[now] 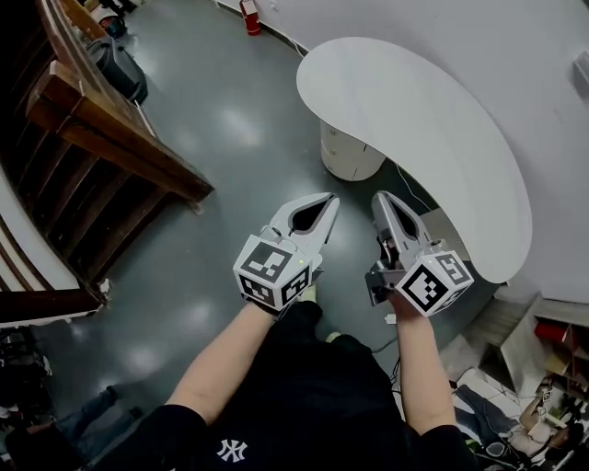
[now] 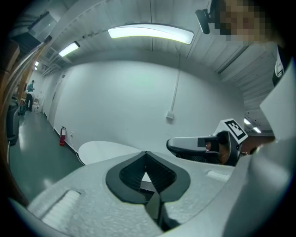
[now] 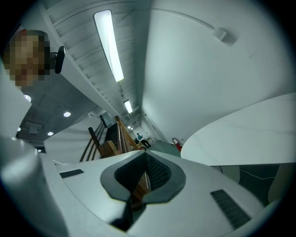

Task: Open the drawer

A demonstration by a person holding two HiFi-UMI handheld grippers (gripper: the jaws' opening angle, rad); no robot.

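Note:
No drawer shows in any view. My two grippers are held side by side in front of the person's body, above the grey floor. My left gripper point(image 1: 329, 199) point(image 2: 146, 153) is shut, its fingertips touching with nothing between them. To its right my right gripper point(image 1: 380, 197) point(image 3: 145, 153) also has its tips together and holds nothing. Both point toward a white curved table point(image 1: 414, 110) point(image 2: 106, 150) point(image 3: 249, 134) just ahead. The left gripper view shows the right gripper's side point(image 2: 199, 147).
The table stands on a white round pedestal point(image 1: 350, 152) against a white wall. A wooden stair railing point(image 1: 110, 138) point(image 3: 118, 139) runs along the left. A red fire extinguisher point(image 1: 249, 17) point(image 2: 62, 135) stands by the far wall. Shelves with clutter point(image 1: 543, 359) sit at the lower right.

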